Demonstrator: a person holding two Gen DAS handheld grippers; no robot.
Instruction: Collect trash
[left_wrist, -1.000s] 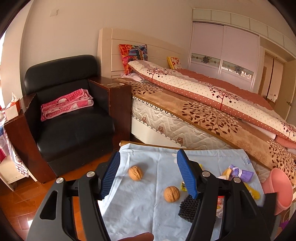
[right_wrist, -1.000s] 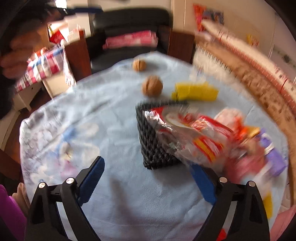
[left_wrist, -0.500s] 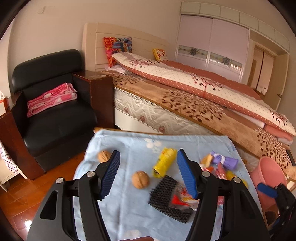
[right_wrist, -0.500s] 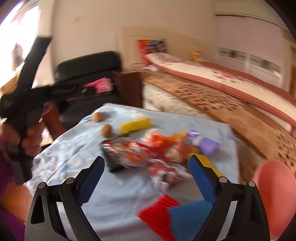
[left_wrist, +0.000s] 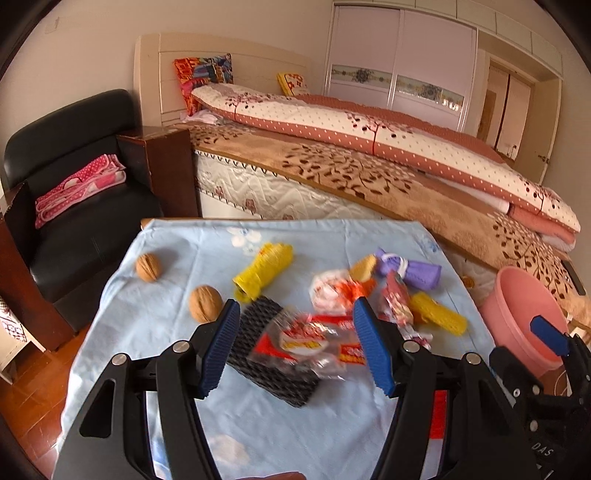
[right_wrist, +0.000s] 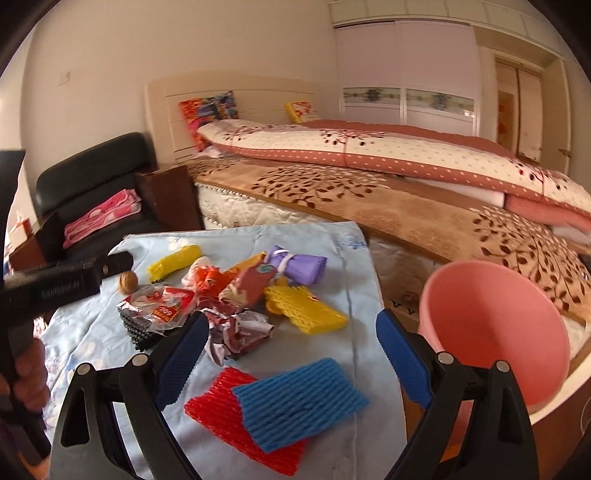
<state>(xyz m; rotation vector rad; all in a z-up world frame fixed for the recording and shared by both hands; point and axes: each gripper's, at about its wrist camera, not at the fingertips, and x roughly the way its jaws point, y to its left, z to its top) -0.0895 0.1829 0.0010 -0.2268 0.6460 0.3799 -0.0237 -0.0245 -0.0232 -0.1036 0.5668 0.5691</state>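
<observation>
Trash pile: wrappers and foam sleeves all lie on the blue cloth (right_wrist: 362, 258); none is lifted.
Clear snack wrapper (left_wrist: 314, 343): lies partly over the black foam net (left_wrist: 266, 343), directly ahead of the left gripper (left_wrist: 297, 347).
Other trash: yellow foam net (left_wrist: 264, 269), purple foam roll (right_wrist: 299, 267), second yellow net (right_wrist: 306, 310), crumpled wrapper (right_wrist: 240, 334), red foam sheet (right_wrist: 225, 413) under the blue foam sheet (right_wrist: 299, 398).
Walnuts: one at (left_wrist: 205, 303), another at (left_wrist: 149, 267); whether they count as trash, cannot tell.
Pink bucket (right_wrist: 495, 332): beside the table on the right, looks like the bin; the visible part of its interior holds nothing.
Left gripper: jaws wide apart, holding nothing, framing the snack wrapper.
Right gripper (right_wrist: 293, 358): jaws wide apart, holding nothing, above the red and blue sheets, near the bucket.
Progress: judged at the very start; nothing collected, whole pile left.
Likely step: a first pick, probably the snack wrapper on the left side.
</observation>
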